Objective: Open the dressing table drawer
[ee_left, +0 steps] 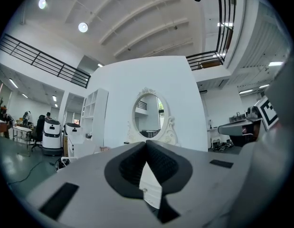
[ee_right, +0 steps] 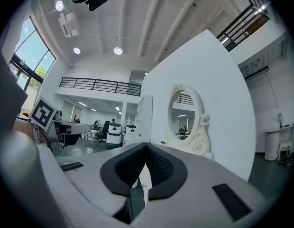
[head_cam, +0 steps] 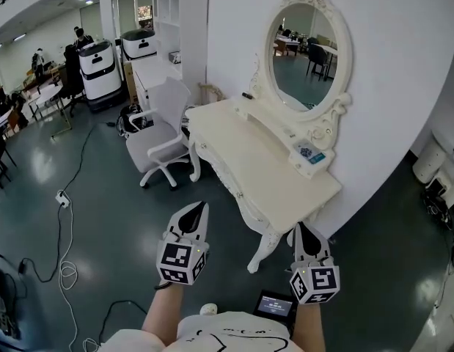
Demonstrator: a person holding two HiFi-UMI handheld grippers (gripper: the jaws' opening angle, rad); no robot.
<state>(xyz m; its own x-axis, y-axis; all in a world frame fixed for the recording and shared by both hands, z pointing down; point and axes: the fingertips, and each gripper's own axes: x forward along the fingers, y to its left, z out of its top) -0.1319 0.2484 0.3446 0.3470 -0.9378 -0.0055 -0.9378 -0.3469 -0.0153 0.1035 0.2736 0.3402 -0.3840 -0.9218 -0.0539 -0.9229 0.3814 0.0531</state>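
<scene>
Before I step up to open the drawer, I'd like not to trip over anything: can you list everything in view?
dressing table: one, cream, against the white wall
mirror: one, oval, cream frame, at the table's back
small object: one, white with blue, on the ledge under the mirror
office chair: one, white, left of the table
wheeled machines: two, white and black, far back left
power strip: one, white, on the dark floor
cables: several, white and black, on the floor at left
screen: one, black, at the person's waist
left gripper: one, grey and black, shut, empty
right gripper: one, grey and black, shut, empty
</scene>
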